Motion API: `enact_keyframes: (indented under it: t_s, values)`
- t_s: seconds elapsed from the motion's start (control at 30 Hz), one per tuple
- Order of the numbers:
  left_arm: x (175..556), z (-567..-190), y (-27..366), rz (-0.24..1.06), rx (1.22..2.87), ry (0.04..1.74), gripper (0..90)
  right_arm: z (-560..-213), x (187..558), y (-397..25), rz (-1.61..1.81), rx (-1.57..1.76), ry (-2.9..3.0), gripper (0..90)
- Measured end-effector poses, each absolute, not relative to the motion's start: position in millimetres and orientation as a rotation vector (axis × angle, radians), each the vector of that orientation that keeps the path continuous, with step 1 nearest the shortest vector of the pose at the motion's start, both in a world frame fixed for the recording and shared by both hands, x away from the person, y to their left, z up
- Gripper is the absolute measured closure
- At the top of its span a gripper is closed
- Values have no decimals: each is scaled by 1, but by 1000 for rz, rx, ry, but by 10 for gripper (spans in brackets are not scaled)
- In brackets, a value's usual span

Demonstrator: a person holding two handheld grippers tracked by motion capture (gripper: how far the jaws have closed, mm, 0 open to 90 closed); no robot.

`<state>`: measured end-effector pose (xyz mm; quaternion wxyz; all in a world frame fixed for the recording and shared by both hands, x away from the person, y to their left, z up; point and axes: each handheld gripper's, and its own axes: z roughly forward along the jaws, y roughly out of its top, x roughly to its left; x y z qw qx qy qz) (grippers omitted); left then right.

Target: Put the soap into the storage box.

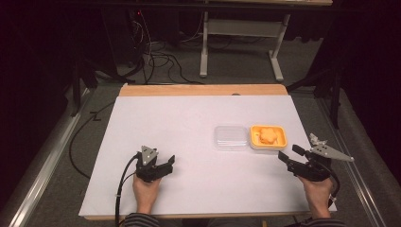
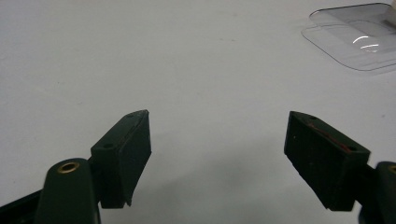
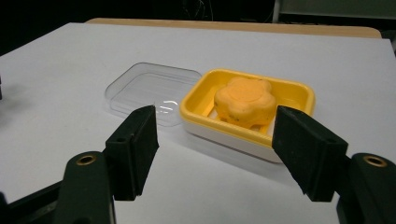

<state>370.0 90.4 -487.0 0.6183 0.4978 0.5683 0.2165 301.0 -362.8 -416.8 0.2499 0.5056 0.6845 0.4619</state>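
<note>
I have the right gripper near the right edge of the white table, its jaws spread wide with nothing between them, aimed at the yellow soap dish that sits just beyond. An orange flower-shaped soap rests inside that dish, and the clear lid lies flat on the table just left of it, its edge touching or very nearly touching the dish; I cannot tell which. My left gripper is over the near left part of the table, well apart from both, its jaws also held apart and empty; in the left gripper view the lid shows at the far right corner. I judge this to be the approach step: nothing is gripped yet, the dish stands open and the lid is off beside it. The right tool is the nearer one, so the next move likely falls to it. If the soap is the target, I need to come down over the dish with one jaw on each side of the soap, clearing the yellow rim. If the lid is to go on, I need a low, flat pinch on its edge, since it is thin and slippery.
</note>
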Motion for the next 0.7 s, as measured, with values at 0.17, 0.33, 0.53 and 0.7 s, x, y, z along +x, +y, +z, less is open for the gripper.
enact_keyframes:
  t_s: [0.17,0.33,0.53,0.7]
  values:
    - [370,-487,90,497,1146,1306,235,-417,298,-354,1258,1348,1881,319]
    - [370,-487,90,498,1146,1304,235,-422,297,-341,1274,1330,1915,319]
    - [369,-487,90,491,1147,1302,236,-427,300,-325,1280,1311,1957,328]
    - [369,-487,90,492,1145,1301,237,-433,306,-312,1275,1295,1998,332]
